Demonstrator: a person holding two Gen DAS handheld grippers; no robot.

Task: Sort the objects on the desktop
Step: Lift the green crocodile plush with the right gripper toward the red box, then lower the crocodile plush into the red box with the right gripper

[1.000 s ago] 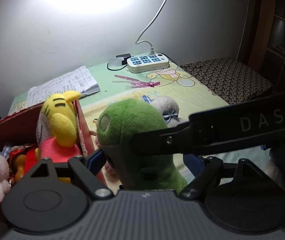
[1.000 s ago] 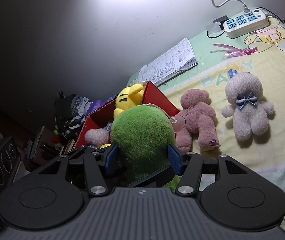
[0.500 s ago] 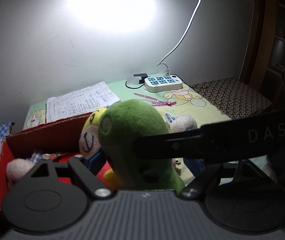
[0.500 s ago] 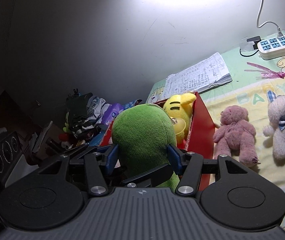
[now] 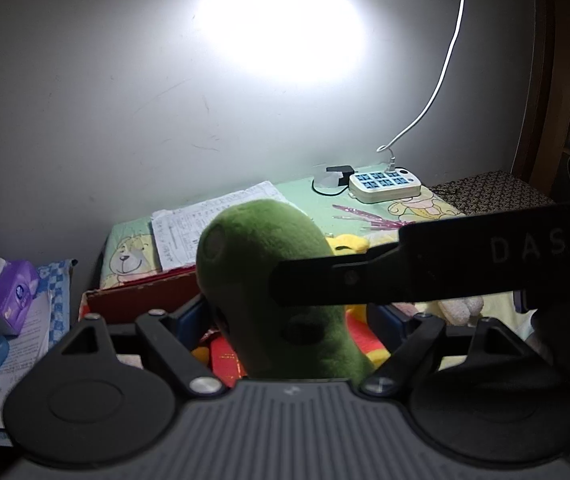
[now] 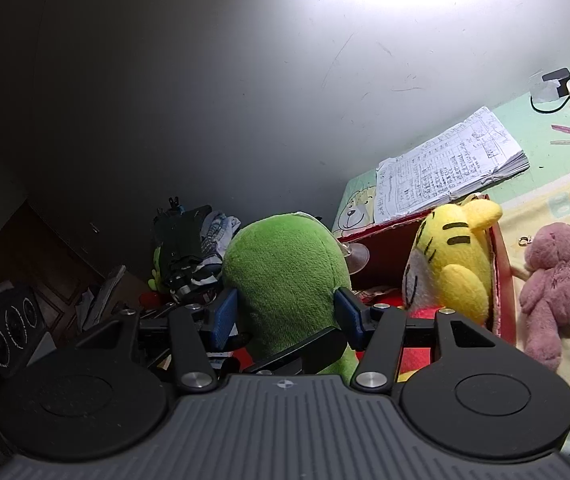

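Note:
A green plush toy (image 5: 261, 264) stands upright between the blue pads of my left gripper (image 5: 287, 316), which is shut on it. My right gripper (image 6: 285, 312) is shut on the same green plush toy (image 6: 285, 268) from the other side, and its black finger (image 5: 445, 268) crosses the left wrist view. The toy hangs over the left part of a red box (image 6: 385, 228), whose rim also shows in the left wrist view (image 5: 137, 296). A yellow tiger plush (image 6: 457, 264) sits in the box. On the mat to the right lies a pink bear (image 6: 557, 284).
An open notebook (image 6: 445, 164) lies behind the box, with a white power strip (image 5: 385, 184) and a pink ribbon (image 5: 365, 218) further back. A purple tissue pack (image 5: 13, 292) and papers lie left of the table. A speaker (image 6: 9, 332) and clutter sit low on the left.
Both grippers have carried the green plush toy leftward, from beside the box's right wall to above its left part. The bears on the mat have slid toward the right edge of view.

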